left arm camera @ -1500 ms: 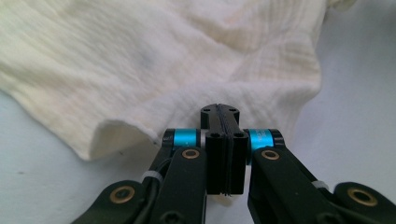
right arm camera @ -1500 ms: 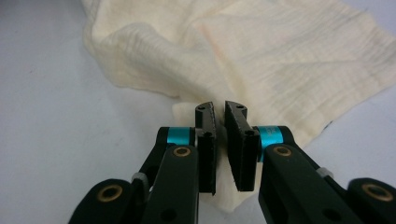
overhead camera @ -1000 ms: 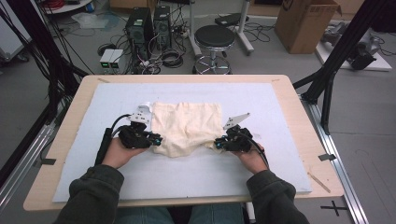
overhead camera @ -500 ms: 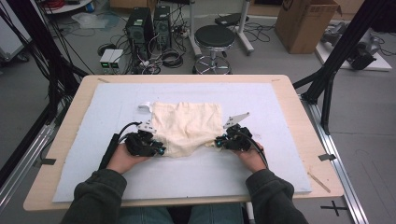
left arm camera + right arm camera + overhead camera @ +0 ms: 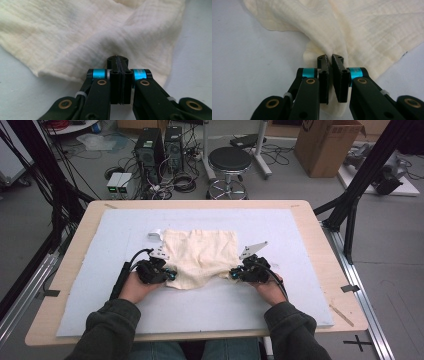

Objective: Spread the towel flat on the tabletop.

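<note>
A cream cloth [image 5: 200,256] lies on the pale blue mat [image 5: 280,227] that covers the wooden table [image 5: 320,240], near the middle and toward the person's side. In the high view its far edge lies flat and roughly square, while the near edge is drawn inward and rumpled between the two grippers.

The left gripper [image 5: 169,274] sits at the near left corner of the cloth; the right gripper [image 5: 234,273] sits at the near right corner. From above, both tips are too small to judge how they stand.

The left gripper view supplies this detail: the jaws of the left gripper [image 5: 117,60] are pressed fully together, and the cloth [image 5: 95,32] rises from the tip in a ridge, so the jaws appear to pinch a thin fold (the fabric between the pads is hidden).

The right gripper view shows the right gripper [image 5: 329,58] with a narrow gap between its jaws, packed with a bunched fold of cloth [image 5: 367,30] that runs down between them. The cloth spreads away over the mat [image 5: 249,55] beyond the tip.

A small white tag [image 5: 154,234] lies at the far left corner of the cloth.
</note>
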`<state>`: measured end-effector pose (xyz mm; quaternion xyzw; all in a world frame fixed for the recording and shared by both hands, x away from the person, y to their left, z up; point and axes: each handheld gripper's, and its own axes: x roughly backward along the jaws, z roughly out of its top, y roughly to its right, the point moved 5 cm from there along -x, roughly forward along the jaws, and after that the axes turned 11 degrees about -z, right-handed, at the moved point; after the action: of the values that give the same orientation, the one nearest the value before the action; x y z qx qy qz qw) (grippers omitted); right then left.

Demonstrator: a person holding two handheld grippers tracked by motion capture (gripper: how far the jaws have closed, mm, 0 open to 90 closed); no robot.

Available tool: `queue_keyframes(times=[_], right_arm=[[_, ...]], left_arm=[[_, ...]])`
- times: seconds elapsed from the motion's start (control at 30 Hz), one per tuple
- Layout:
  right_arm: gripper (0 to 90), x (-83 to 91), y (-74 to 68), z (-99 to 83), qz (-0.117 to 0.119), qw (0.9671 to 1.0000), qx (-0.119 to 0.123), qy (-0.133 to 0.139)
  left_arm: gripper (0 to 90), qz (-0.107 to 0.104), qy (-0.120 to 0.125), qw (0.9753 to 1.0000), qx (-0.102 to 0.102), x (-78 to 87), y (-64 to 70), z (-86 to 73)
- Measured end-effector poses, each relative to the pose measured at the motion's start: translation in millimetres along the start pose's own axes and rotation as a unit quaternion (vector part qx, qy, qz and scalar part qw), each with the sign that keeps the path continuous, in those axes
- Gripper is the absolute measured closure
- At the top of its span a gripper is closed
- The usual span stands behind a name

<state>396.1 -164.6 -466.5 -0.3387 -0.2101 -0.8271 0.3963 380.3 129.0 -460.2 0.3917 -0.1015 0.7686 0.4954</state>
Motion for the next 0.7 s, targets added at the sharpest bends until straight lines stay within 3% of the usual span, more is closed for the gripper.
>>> queue_keyframes(times=[0.3,0.43,0.57,0.7], right_arm=[[84.8,23.4,-17.9,2.3,0.011,0.9995,0.018,0.023],[84.8,30.8,-24.4,0.1,0.025,0.999,0.023,0.03],[84.3,36.3,-32.9,-4.1,0.046,0.9982,0.027,0.029],[75.3,35.1,-35.2,-9.9,0.054,0.9979,0.033,0.015]], left_arm=[[88.7,-0.01,0.026,0.9996,-0.002,30.2,13.8,-9.0],[88.7,-0.01,0.028,0.9996,-0.004,36.8,18.8,-18.2],[88.7,-0.007,0.044,0.999,-0.001,43.5,23.2,-27.7],[88.6,-0.009,0.039,0.9992,0.002,42.6,24.9,-38.7]])
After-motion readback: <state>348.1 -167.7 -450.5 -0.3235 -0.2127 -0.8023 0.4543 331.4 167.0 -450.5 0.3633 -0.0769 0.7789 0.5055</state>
